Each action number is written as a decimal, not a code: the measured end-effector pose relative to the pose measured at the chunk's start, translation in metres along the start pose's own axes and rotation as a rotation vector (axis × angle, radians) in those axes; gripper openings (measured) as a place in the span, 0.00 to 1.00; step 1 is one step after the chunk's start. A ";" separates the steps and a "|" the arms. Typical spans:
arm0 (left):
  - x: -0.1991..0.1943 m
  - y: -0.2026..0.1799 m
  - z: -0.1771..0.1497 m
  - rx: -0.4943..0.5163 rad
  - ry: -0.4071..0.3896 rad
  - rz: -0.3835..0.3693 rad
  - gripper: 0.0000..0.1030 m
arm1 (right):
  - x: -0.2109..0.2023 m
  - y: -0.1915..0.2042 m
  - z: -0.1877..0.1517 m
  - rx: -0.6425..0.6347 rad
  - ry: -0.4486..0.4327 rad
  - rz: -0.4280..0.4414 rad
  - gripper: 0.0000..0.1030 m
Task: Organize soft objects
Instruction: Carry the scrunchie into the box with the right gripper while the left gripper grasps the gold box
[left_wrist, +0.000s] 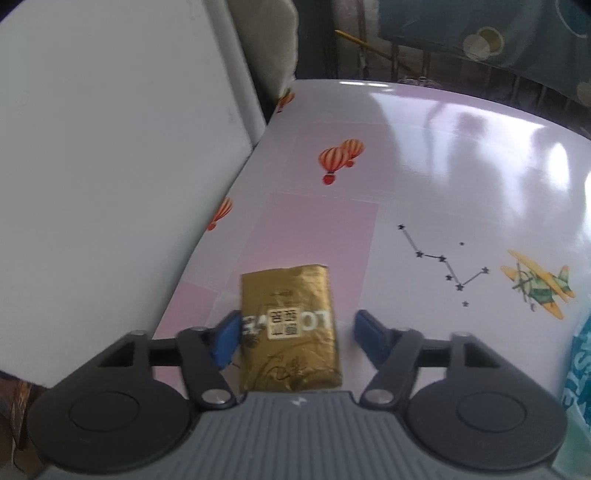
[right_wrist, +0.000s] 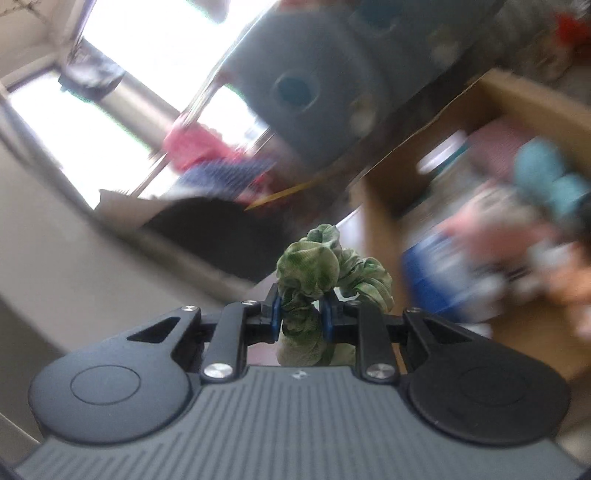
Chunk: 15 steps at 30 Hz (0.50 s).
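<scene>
Left wrist view: the left hand-held gripper (left_wrist: 293, 334) straddles a gold foil packet (left_wrist: 290, 332) lying on the glossy pink worktop (left_wrist: 424, 155), the 9 o'clock pad touching its edge, the 3 o'clock pad apart. Light and crinkly, it likely slips; its long edges look best for a pinch. Right wrist view: the right hand-held gripper (right_wrist: 301, 317) is clamped on a green scrunchie (right_wrist: 317, 269), soft and squashed, a cardboard box (right_wrist: 517, 103) blurred at 2 o'clock beyond.

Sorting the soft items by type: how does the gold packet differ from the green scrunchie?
The gold packet is flat, rectangular, shiny foil with print; the green scrunchie is bunched, mottled fabric. The packet lies on the table between open fingers; the scrunchie is pinched in the right gripper, off any surface.
</scene>
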<state>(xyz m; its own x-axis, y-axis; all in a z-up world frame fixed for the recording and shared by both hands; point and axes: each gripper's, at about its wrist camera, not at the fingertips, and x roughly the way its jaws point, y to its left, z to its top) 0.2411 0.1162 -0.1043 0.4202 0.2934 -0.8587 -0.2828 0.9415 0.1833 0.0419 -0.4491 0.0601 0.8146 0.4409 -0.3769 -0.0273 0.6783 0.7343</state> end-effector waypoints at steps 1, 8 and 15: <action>-0.001 -0.001 0.001 0.000 0.000 0.000 0.52 | -0.009 -0.010 0.004 0.007 -0.018 -0.030 0.19; -0.004 -0.003 0.002 -0.024 0.009 0.021 0.51 | 0.005 -0.057 0.007 -0.018 0.068 -0.196 0.21; -0.038 0.008 -0.010 -0.049 -0.015 -0.033 0.51 | 0.049 -0.054 -0.019 -0.174 0.197 -0.362 0.42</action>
<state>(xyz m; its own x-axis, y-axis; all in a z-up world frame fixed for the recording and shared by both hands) 0.2140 0.1106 -0.0749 0.4429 0.2656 -0.8563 -0.3104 0.9415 0.1315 0.0729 -0.4532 -0.0090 0.6642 0.2485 -0.7051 0.1285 0.8912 0.4351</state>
